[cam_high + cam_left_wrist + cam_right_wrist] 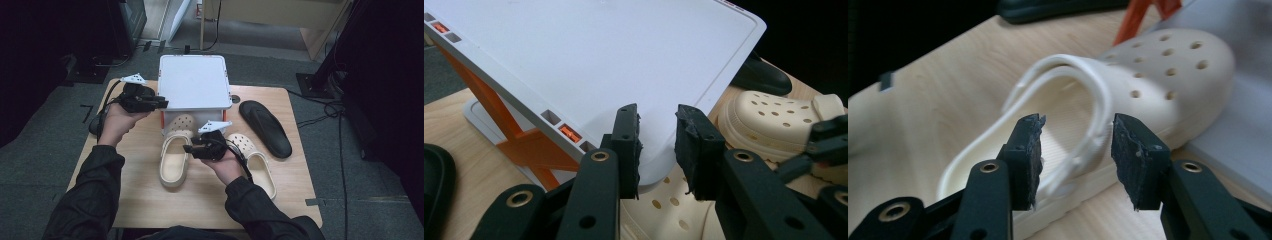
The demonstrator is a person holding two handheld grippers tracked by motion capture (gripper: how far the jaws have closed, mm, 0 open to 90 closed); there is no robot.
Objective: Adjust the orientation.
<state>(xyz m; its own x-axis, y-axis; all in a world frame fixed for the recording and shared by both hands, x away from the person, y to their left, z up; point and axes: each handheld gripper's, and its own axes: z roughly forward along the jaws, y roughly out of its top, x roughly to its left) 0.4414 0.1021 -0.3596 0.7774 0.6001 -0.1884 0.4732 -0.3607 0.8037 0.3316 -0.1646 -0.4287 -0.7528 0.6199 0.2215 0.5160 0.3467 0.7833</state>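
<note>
A cream clog [175,160] lies on the wooden table [150,200] with its toe under a white shoe rack [192,82] that has orange side braces. A second cream clog [257,161] lies to its right. My right gripper [187,148] hovers at the first clog's heel; in the right gripper view its jaws [1078,122] stand open around the heel strap [1088,100], which runs close to the right-hand pad without being pressed. My left gripper [164,103] is at the rack's left front corner, its jaws [656,112] open with the white shelf edge [574,65] just beyond them.
A black flip-flop [265,127] lies on the right of the table beside the rack. Another dark sandal [95,125] sits at the table's left edge, partly behind my left hand. Bare wood spreads along the front. Dark stands and cables surround the table.
</note>
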